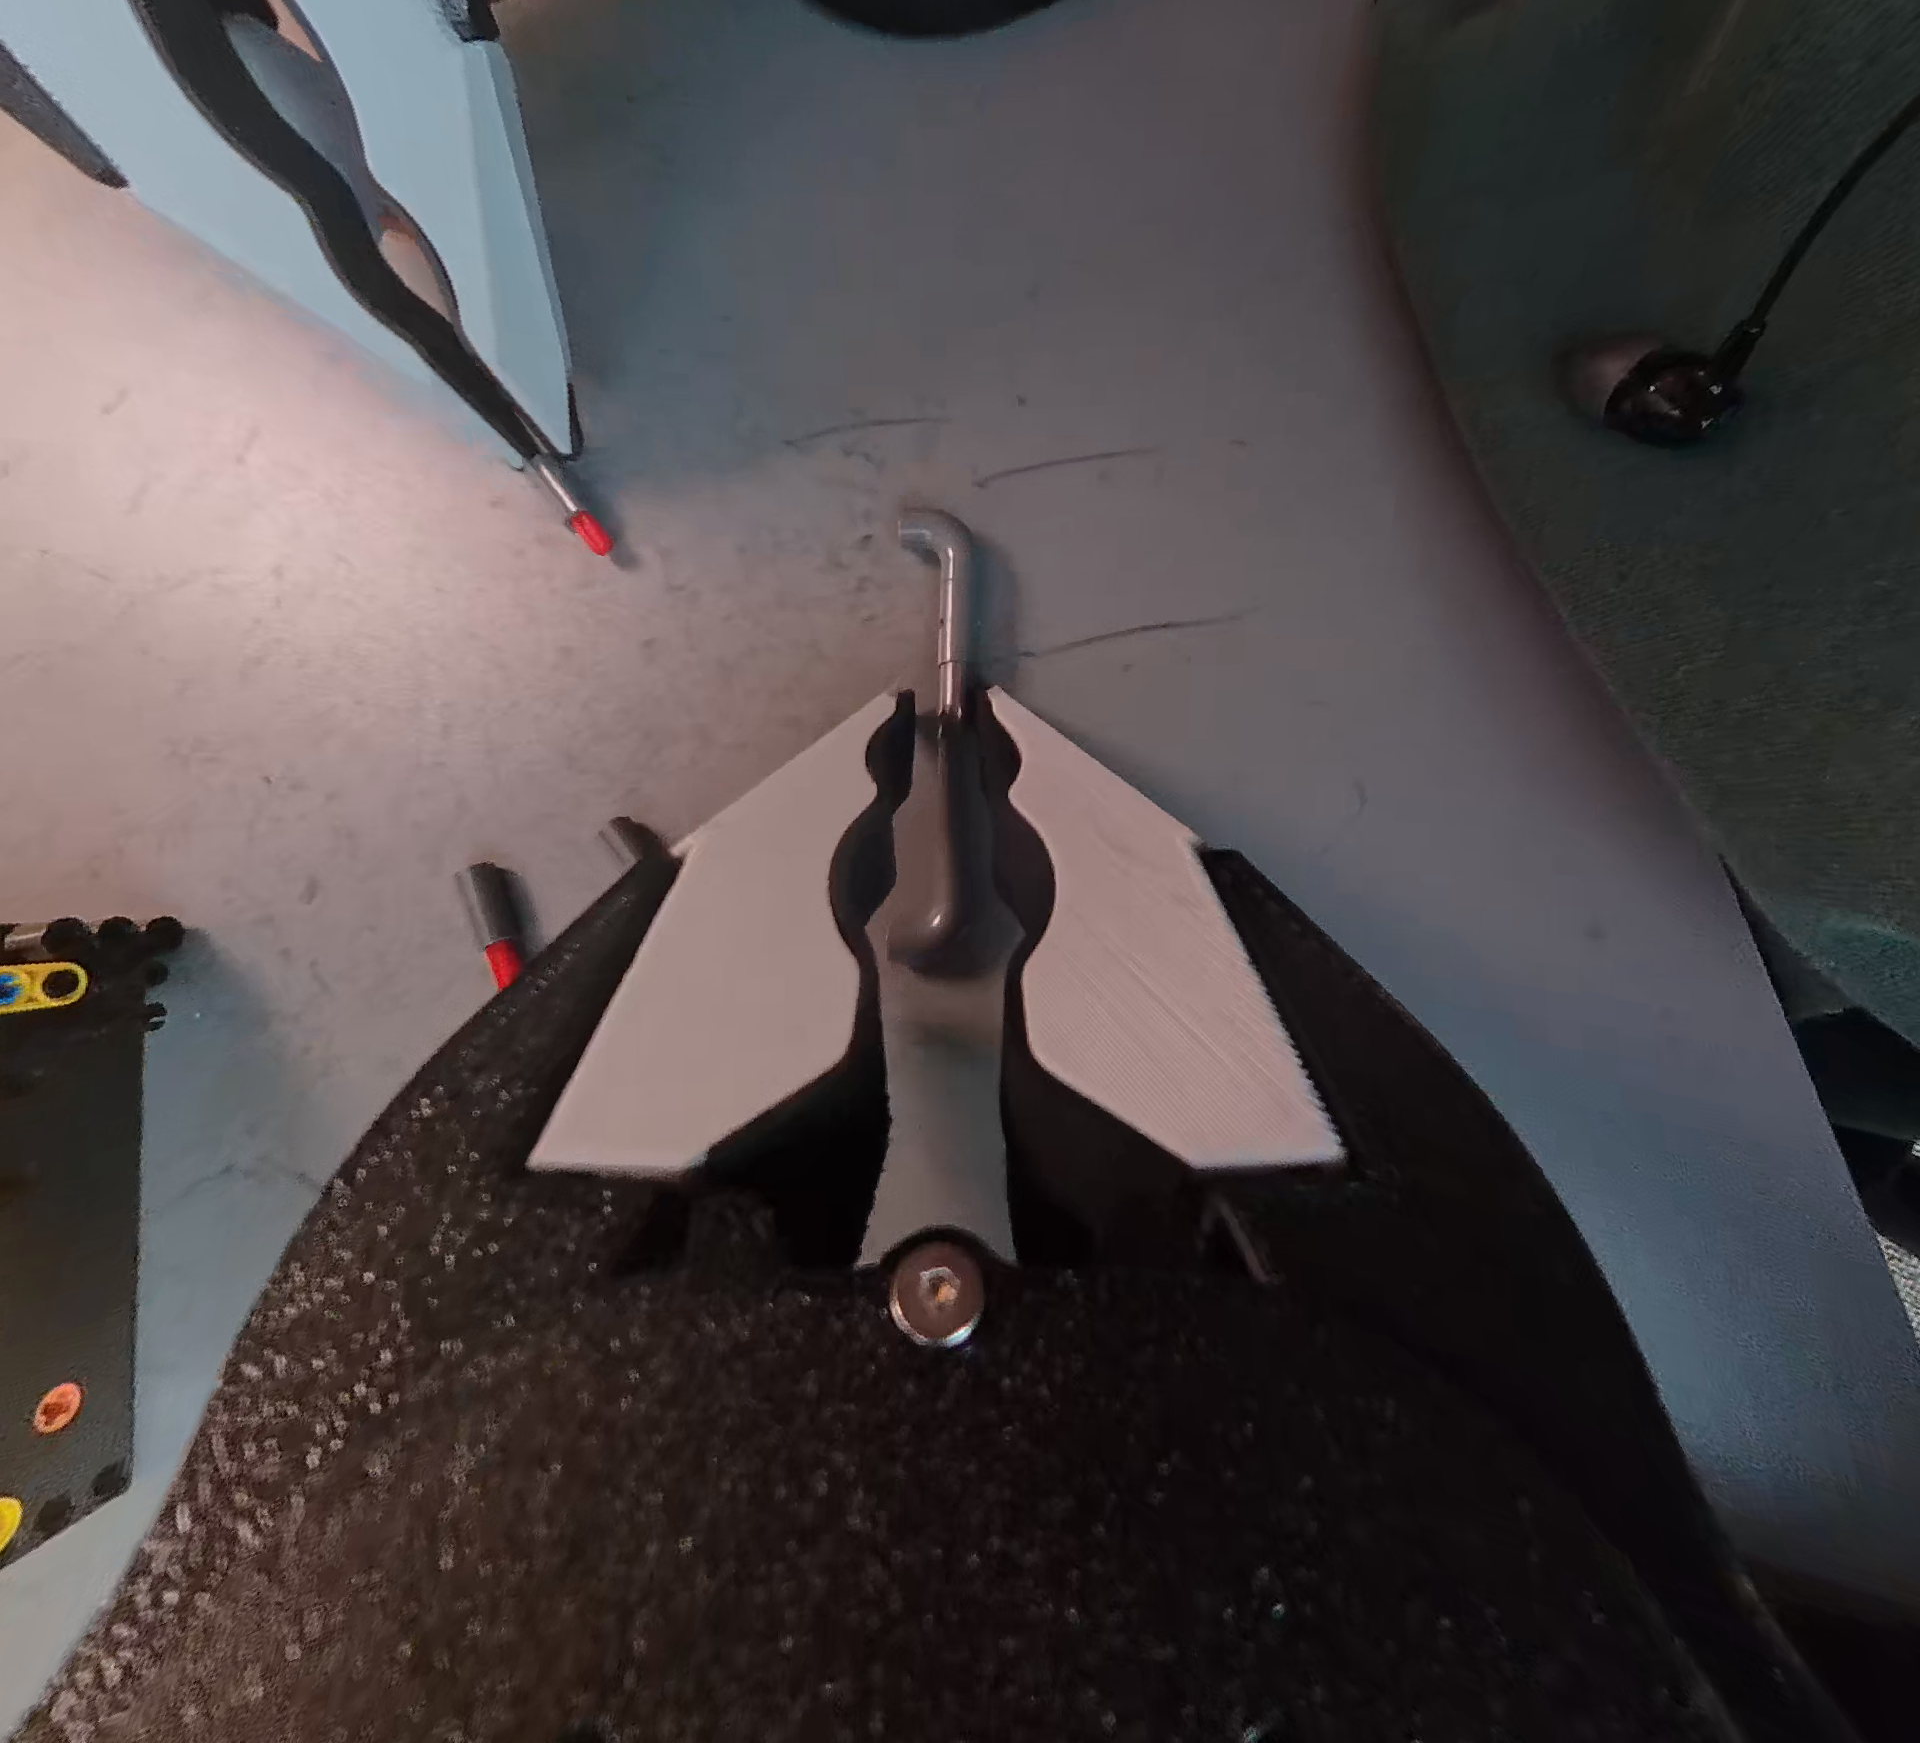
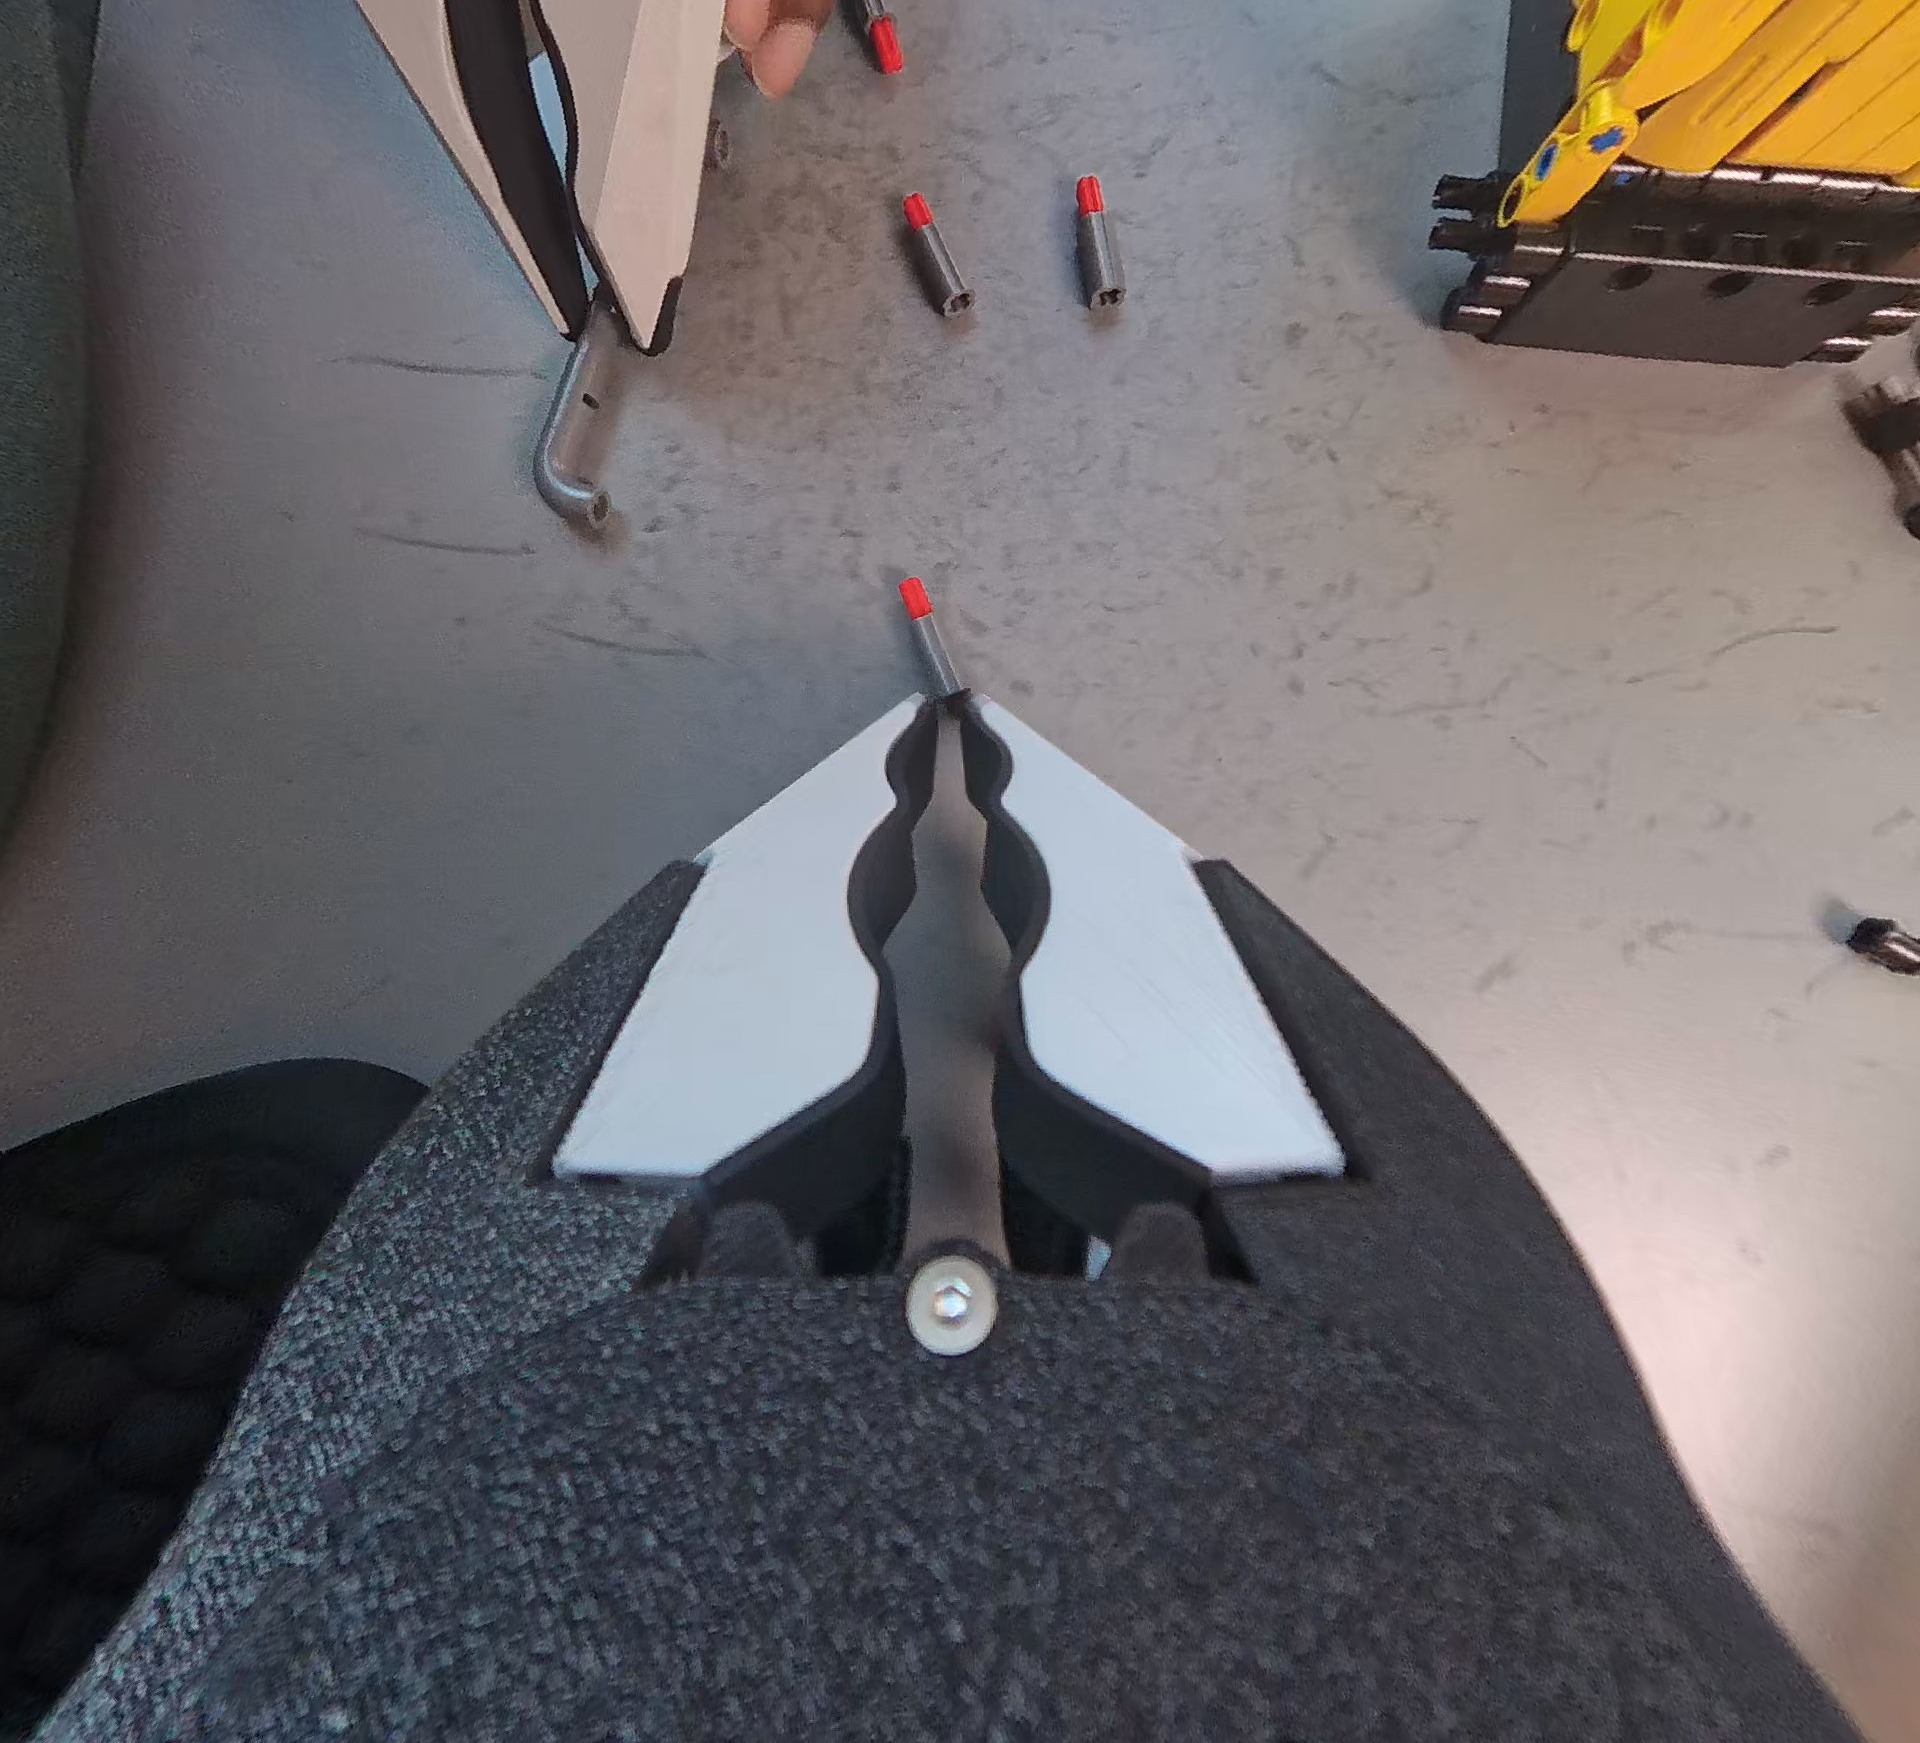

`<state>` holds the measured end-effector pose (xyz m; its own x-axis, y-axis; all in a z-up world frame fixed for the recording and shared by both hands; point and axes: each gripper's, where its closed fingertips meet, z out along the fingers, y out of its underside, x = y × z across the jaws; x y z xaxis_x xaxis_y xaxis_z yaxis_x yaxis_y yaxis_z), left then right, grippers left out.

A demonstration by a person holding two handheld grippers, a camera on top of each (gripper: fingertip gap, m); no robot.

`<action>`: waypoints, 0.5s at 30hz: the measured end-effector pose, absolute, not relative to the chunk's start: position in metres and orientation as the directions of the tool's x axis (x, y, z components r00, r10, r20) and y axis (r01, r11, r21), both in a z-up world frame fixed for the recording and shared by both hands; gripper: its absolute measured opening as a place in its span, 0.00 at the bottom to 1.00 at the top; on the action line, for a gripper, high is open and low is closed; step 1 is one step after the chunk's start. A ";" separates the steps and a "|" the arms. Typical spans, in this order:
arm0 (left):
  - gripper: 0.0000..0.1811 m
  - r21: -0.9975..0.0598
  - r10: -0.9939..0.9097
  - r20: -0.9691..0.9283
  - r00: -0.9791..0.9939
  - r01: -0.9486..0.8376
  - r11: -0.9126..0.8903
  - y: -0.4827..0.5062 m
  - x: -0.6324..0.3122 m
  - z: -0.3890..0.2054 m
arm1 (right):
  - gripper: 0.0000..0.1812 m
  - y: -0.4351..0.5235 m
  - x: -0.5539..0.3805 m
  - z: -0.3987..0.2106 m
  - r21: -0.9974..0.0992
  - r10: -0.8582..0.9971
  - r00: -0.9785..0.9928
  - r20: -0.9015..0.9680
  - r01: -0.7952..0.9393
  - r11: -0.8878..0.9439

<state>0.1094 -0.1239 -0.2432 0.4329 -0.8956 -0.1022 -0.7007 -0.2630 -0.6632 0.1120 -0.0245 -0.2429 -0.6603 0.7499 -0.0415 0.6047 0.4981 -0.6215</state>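
Scuffed grey table [image 2: 1351, 654]: left gripper [image 1: 945, 706] pinches bent tube [image 1: 948, 581], right gripper [image 2: 948, 701] seemingly red-tipped pin [image 2: 928, 639].

A pale grey tabletop [image 2: 1351, 654] fills the view — scuffed, streaked with dark marks, light glaring off it. At its edge sits dark green-grey upholstery [image 1: 1662, 135] and a black cushion [image 2: 125, 1278].

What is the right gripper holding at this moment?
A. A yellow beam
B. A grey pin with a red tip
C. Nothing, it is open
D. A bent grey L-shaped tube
B: the right gripper is shut on the grey pin with a red tip, which sticks out past its fingertips; the bent grey tube is in the left gripper.
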 end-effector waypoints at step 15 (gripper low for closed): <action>0.03 -0.677 -0.904 -0.087 0.418 -0.690 -0.254 -0.127 0.113 -0.243 | 0.02 -0.025 0.111 -0.243 -0.624 0.749 -0.662 -0.035 0.600 0.501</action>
<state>0.1134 -0.1269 -0.2435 0.4184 -0.9041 -0.0867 -0.6902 -0.2545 -0.6774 0.1112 -0.0250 -0.2430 -0.6621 0.7486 -0.0349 0.5997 0.5014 -0.6237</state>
